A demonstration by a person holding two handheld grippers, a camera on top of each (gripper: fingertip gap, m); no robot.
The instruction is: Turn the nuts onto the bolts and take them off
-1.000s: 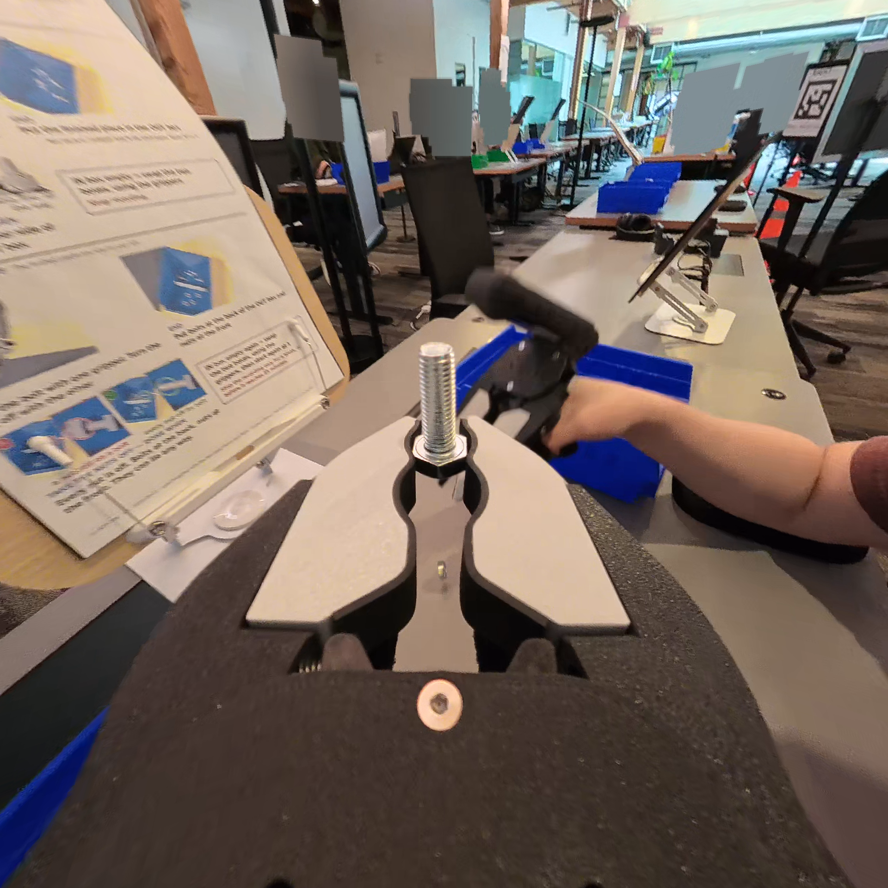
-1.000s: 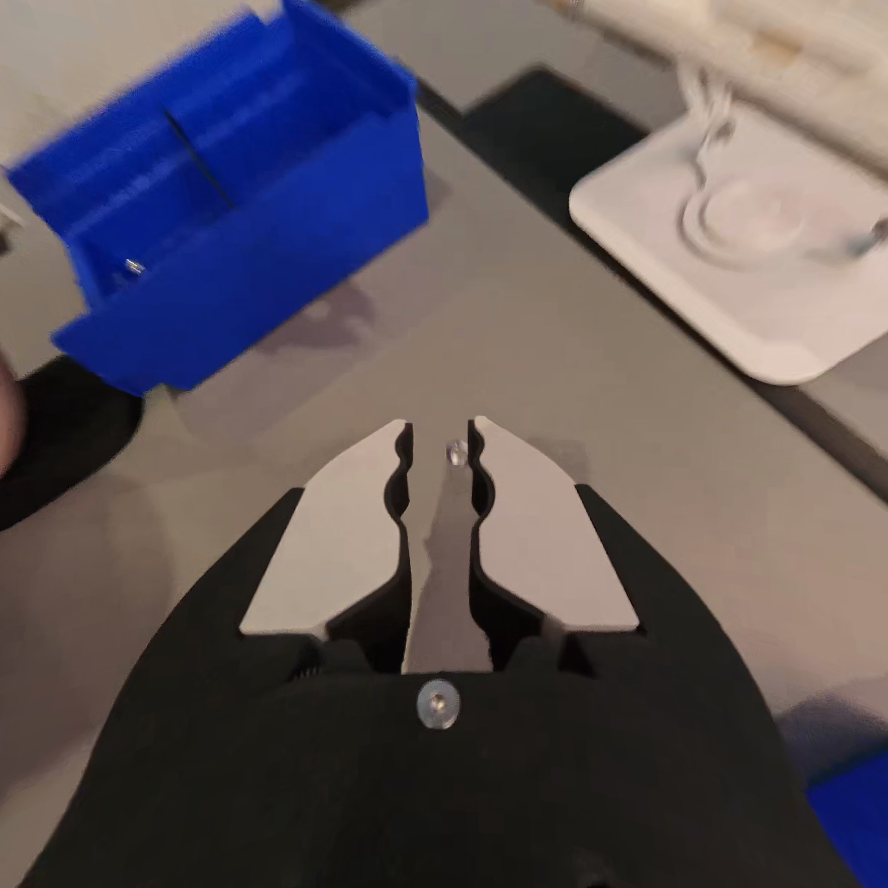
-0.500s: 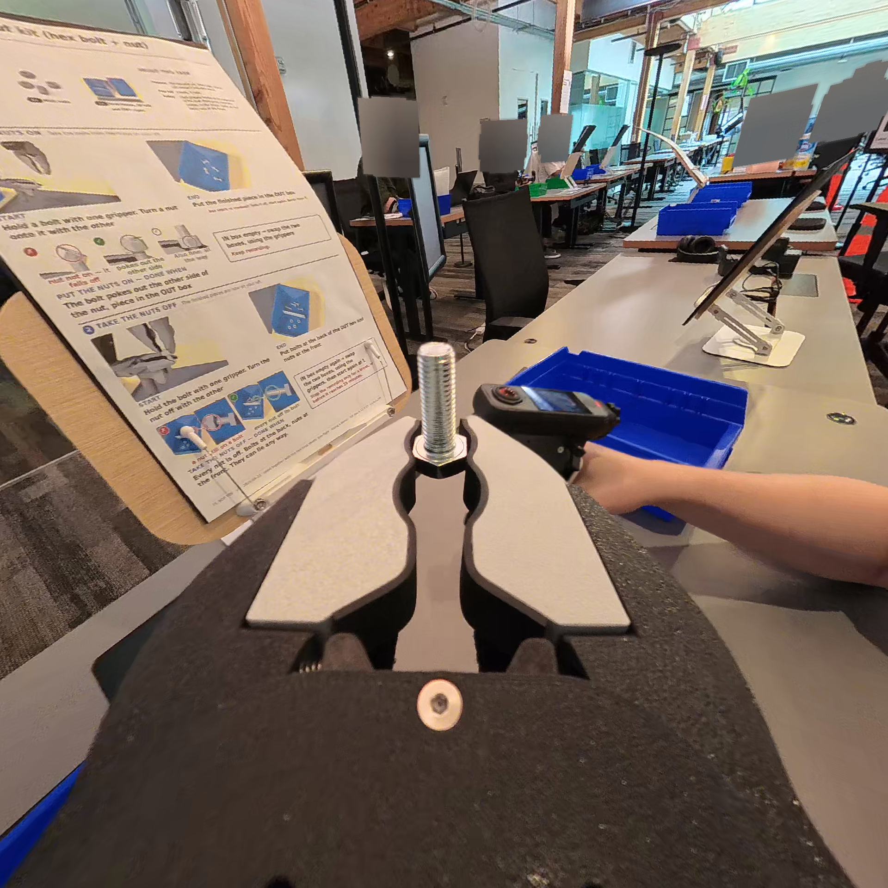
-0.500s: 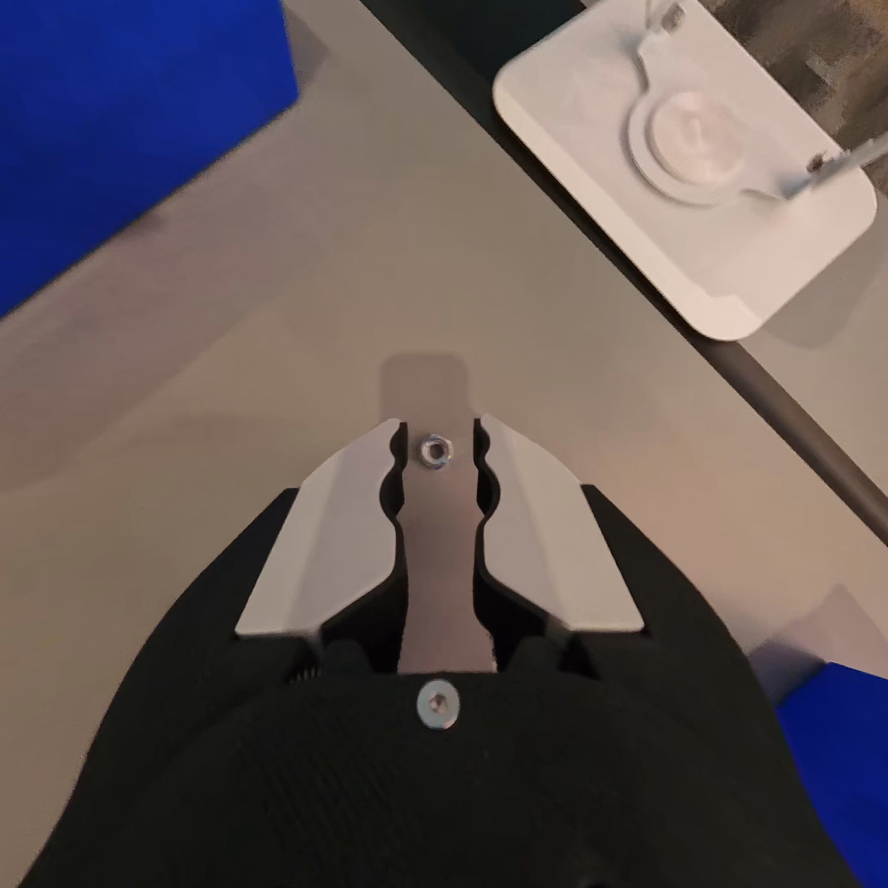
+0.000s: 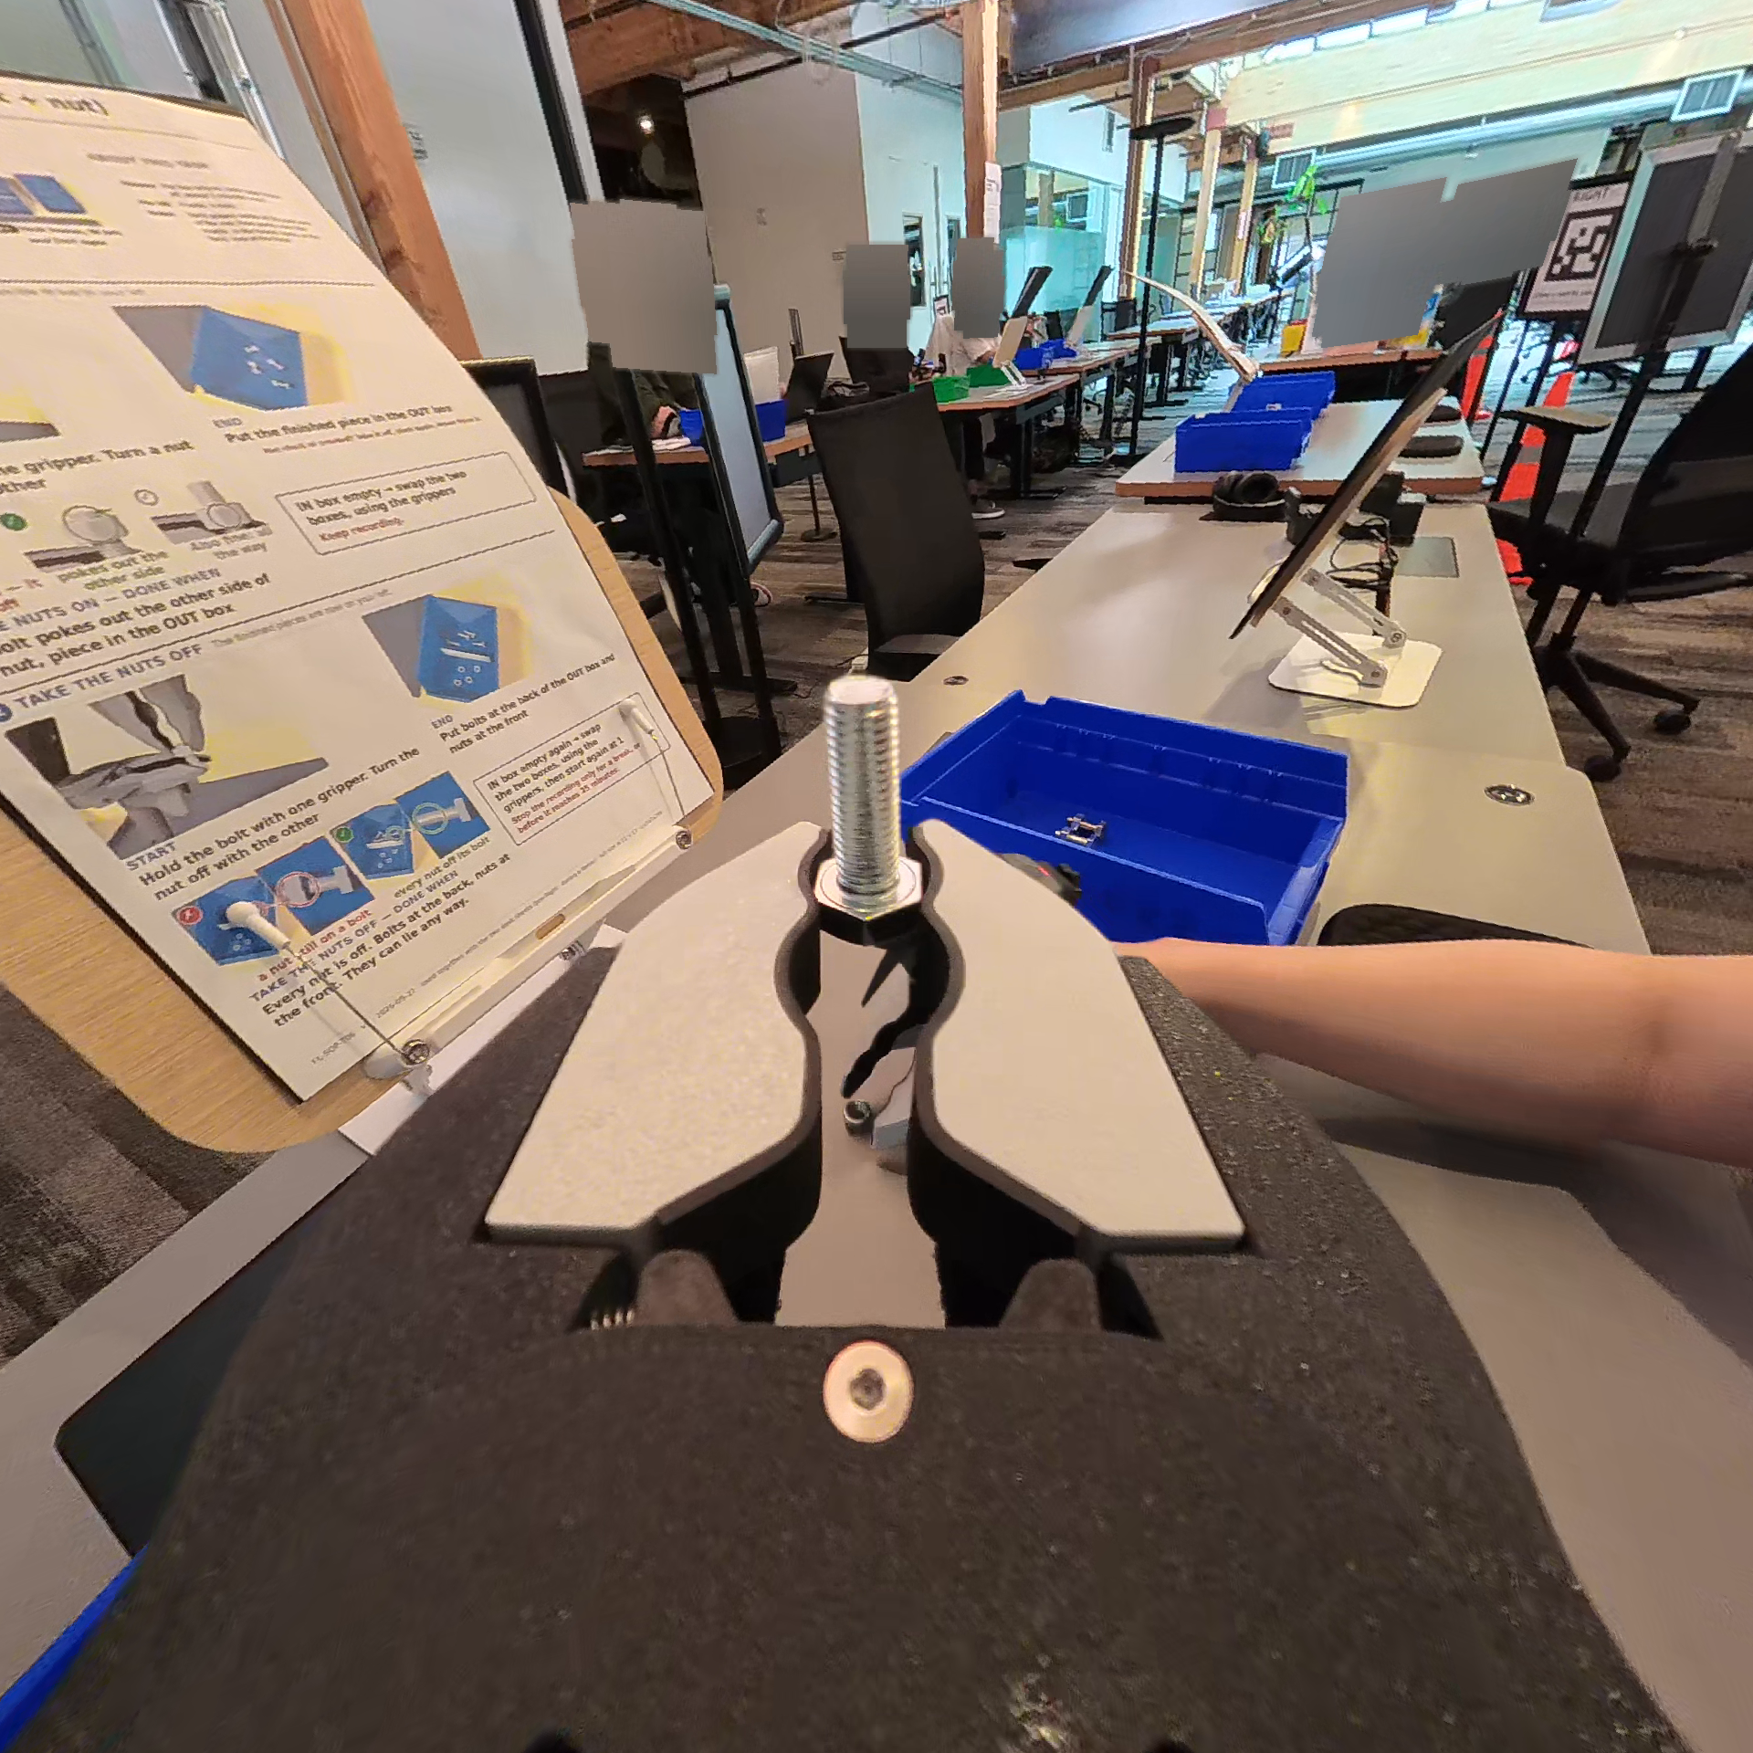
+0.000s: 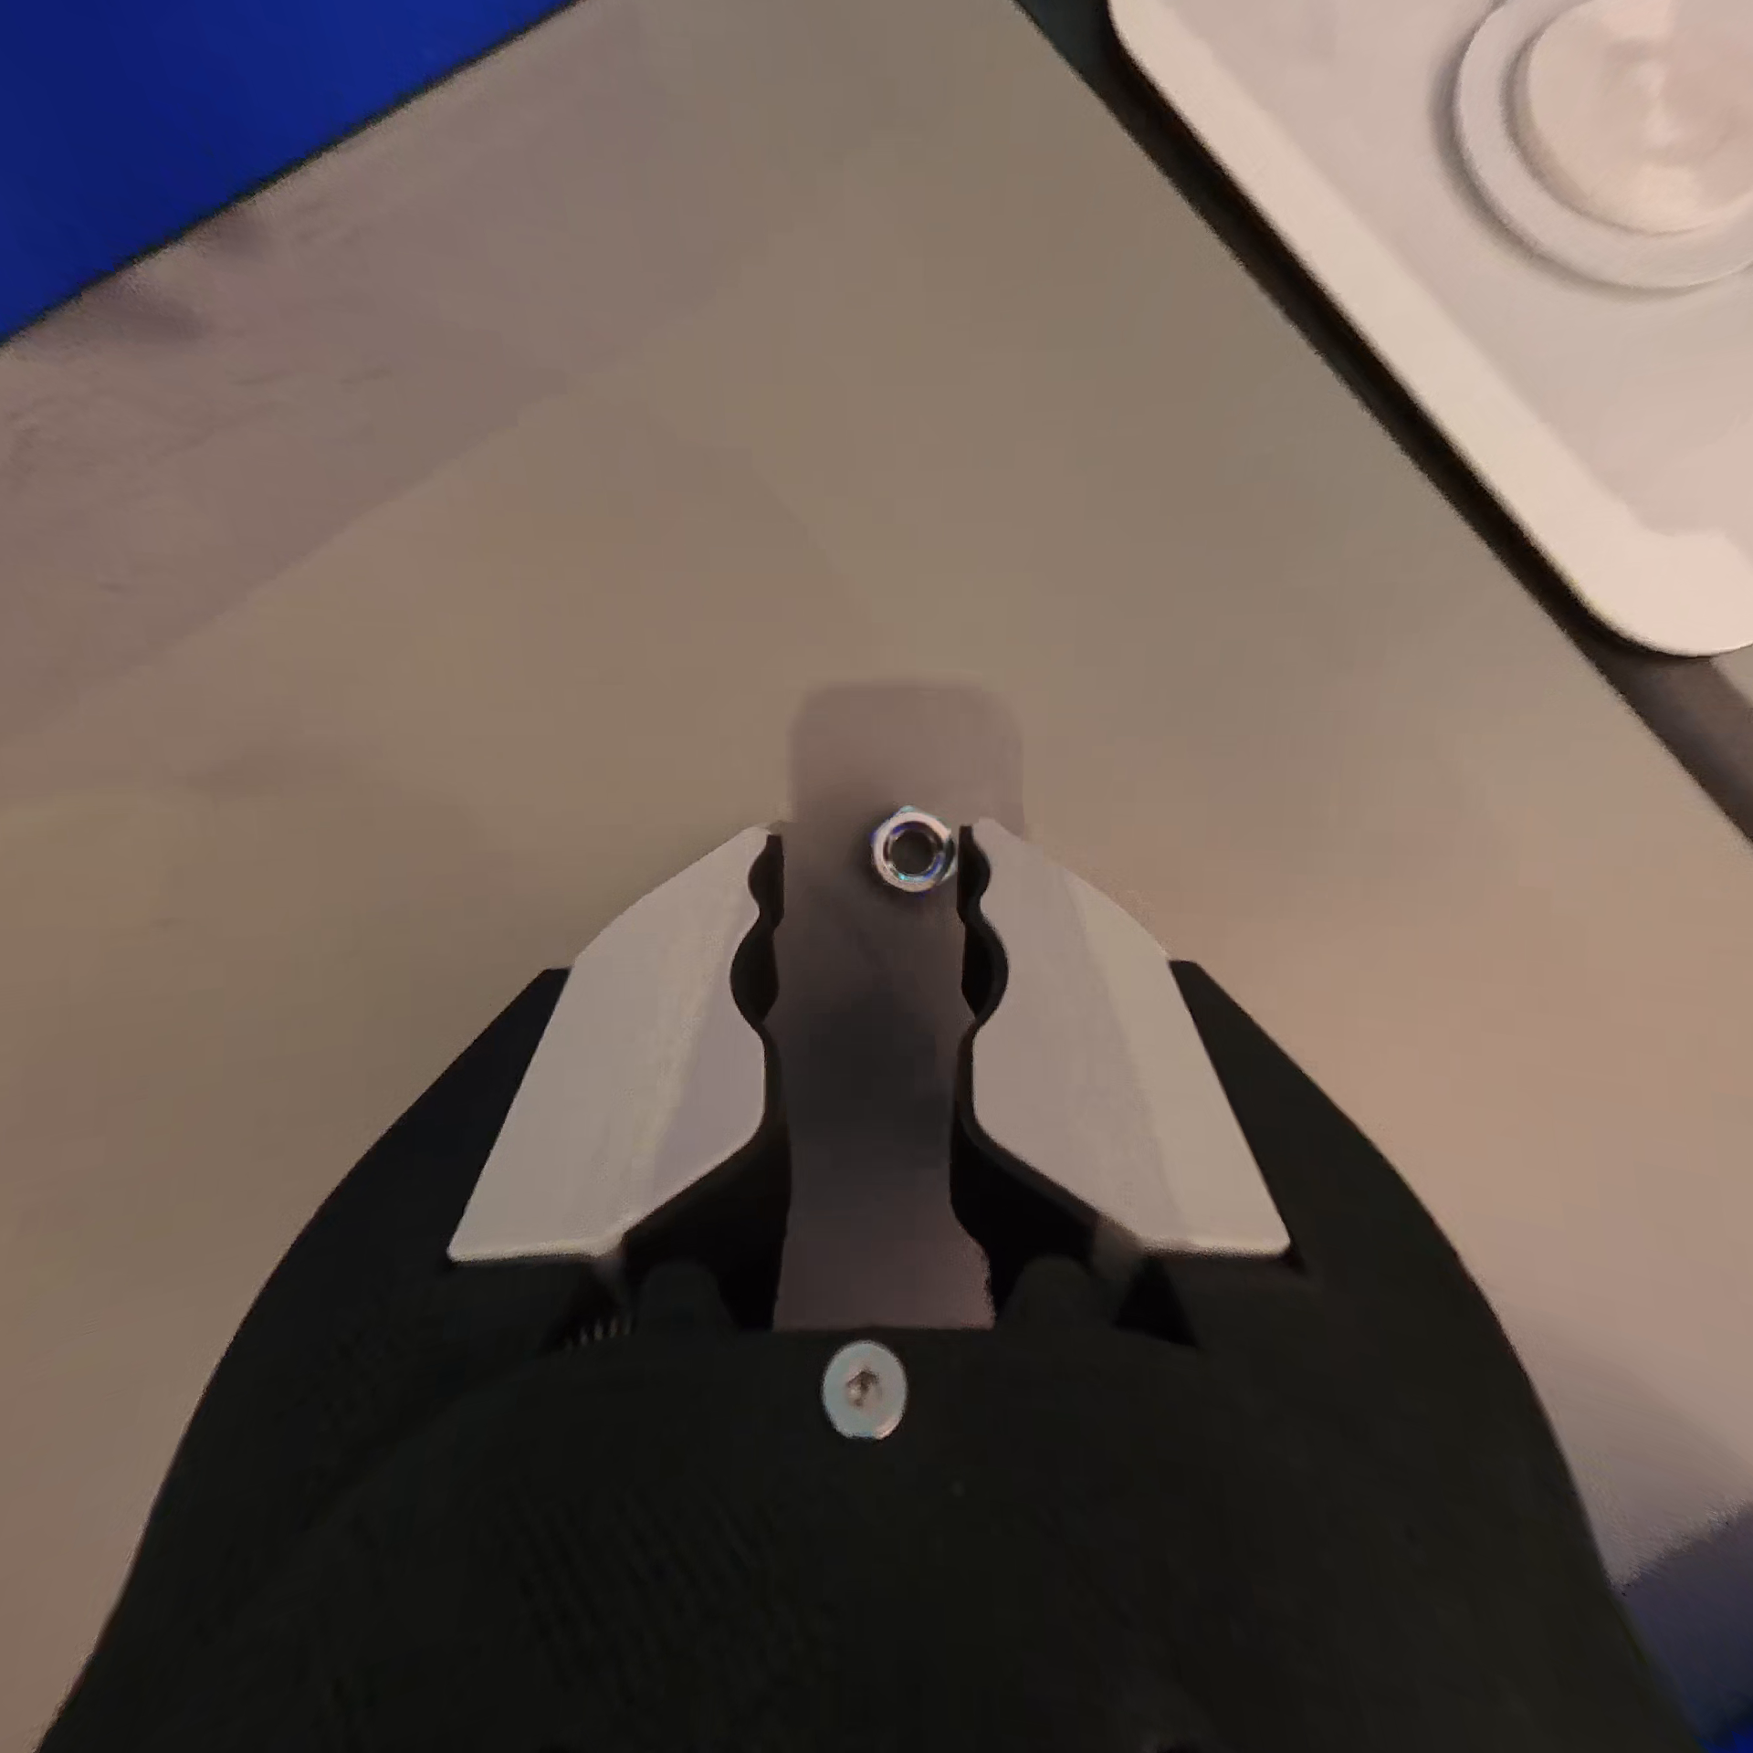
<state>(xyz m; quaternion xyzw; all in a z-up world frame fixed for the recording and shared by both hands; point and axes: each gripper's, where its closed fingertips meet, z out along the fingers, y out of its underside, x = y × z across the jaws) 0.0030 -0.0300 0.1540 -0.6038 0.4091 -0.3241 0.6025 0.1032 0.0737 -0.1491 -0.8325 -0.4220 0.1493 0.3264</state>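
My left gripper (image 5: 868, 887) is shut on the head of a silver bolt (image 5: 861, 778), which stands upright with its thread pointing up. In the right wrist view my right gripper (image 6: 871, 844) is open and points down at the grey table (image 6: 474, 617). A small silver nut (image 6: 906, 851) lies flat on the table between its fingertips, close to the right finger (image 6: 1072, 1024). The same nut (image 5: 857, 1115) shows through the gap between the left gripper's fingers, below the bolt.
A blue bin (image 5: 1186, 882) stands behind on the table with a small metal piece (image 5: 1081, 832) inside. An instruction sheet on a wooden board (image 5: 285, 617) stands at the left, on a white base (image 6: 1423, 332). A person's forearm (image 5: 1423, 1034) reaches in from the right. My hands' fingertips stand some 35 centimeters from each other. The white base (image 6: 1423, 332) is about 15 centimeters from my right fingertips and 40 centimeters from my left.
My right gripper has come down over the nut and its jaws have spread wider around it. My left gripper keeps hold of the bolt and has shifted so the nut lies beneath it.
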